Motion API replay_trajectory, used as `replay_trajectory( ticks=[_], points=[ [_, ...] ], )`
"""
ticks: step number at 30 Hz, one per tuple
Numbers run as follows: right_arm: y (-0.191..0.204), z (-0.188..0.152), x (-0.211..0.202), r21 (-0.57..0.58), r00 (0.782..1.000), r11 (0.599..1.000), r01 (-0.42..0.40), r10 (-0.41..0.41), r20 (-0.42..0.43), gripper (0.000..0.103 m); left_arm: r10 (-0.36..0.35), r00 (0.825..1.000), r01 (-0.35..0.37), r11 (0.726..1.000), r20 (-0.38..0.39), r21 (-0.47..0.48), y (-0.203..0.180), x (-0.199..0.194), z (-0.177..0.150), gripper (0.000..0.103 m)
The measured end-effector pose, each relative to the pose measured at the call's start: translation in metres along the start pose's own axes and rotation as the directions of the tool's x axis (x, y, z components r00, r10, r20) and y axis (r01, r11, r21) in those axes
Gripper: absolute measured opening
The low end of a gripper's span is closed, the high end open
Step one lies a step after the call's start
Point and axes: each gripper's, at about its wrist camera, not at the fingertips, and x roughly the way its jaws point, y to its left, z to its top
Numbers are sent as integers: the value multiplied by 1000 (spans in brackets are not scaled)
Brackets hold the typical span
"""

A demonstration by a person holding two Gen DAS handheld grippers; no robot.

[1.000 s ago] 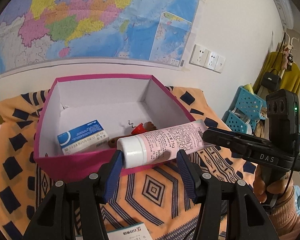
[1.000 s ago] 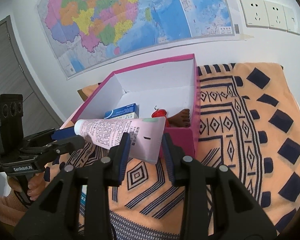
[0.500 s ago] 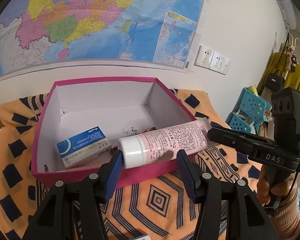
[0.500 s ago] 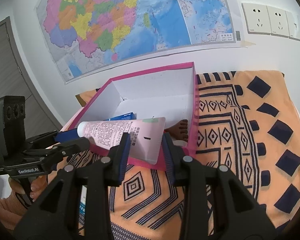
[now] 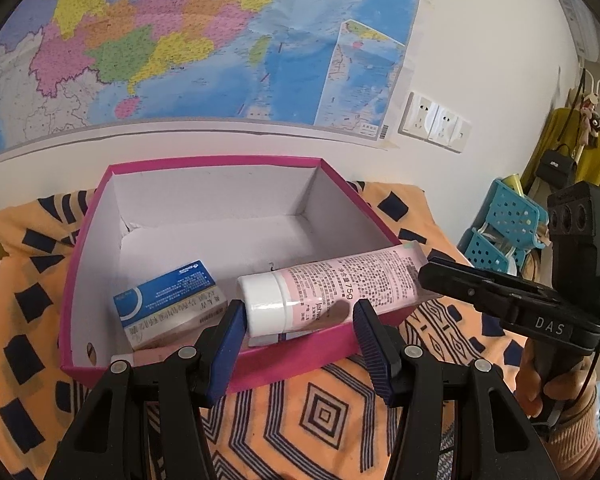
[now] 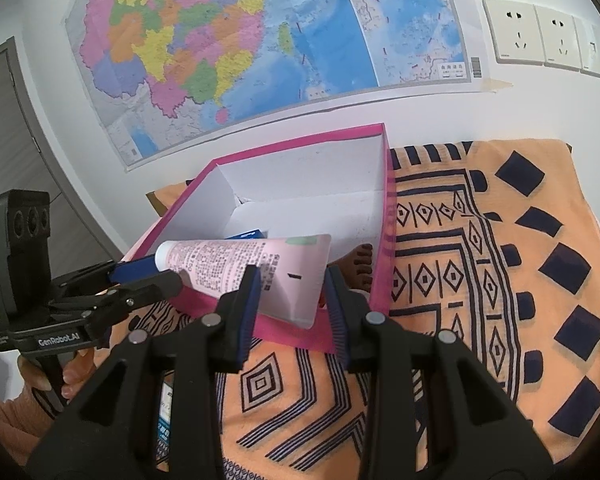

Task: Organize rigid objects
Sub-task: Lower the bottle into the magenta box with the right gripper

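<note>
- The pale pink plastic tube with a white screw cap (image 5: 332, 288) and dense printed text lies nearly level, hanging over the near wall of the open magenta cardboard box with a white inside (image 5: 220, 200). Its cap end sits between your left tongs' tips, its flat crimped end between your right ones.
- Just beyond your left tongs' left tip, a blue-and-white printed carton (image 5: 172, 304) lies tilted on the box floor.
- Both tools point forward and downward at the box, which stands on the orange cloth with dark geometric patterns (image 6: 500, 280). Your fingers wrap each handle from below.
- Your left tongs (image 5: 300, 330) stand partly apart: the left pad meets the cap, but I cannot tell whether the right pad touches the tube.
- Your right tongs (image 6: 290, 292) are clenched on the tube's crimped end, pads pressing both flat faces.
</note>
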Motion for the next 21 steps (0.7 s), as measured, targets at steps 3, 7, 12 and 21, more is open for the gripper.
replay_trajectory(
  ticks=[3,7,12,21],
  points=[
    [-1,0,0,-1,1000,1000,1,-1,0,36,-8,1000,8,1000,-7,-8,1,3,1,55],
    [-3,2,3,5,1000,1000,3,-3,-1,36,-6,1000,6,1000,-9,-13,2,6,4,55],
    [-6,5,8,7,1000,1000,12,-12,-8,36,0,1000,0,1000,-17,-15,4,11,5,55],
    [-7,7,18,16,999,1000,24,-23,-25,36,7,999,-9,1000,-35,-30,11,22,8,55]
  ],
)
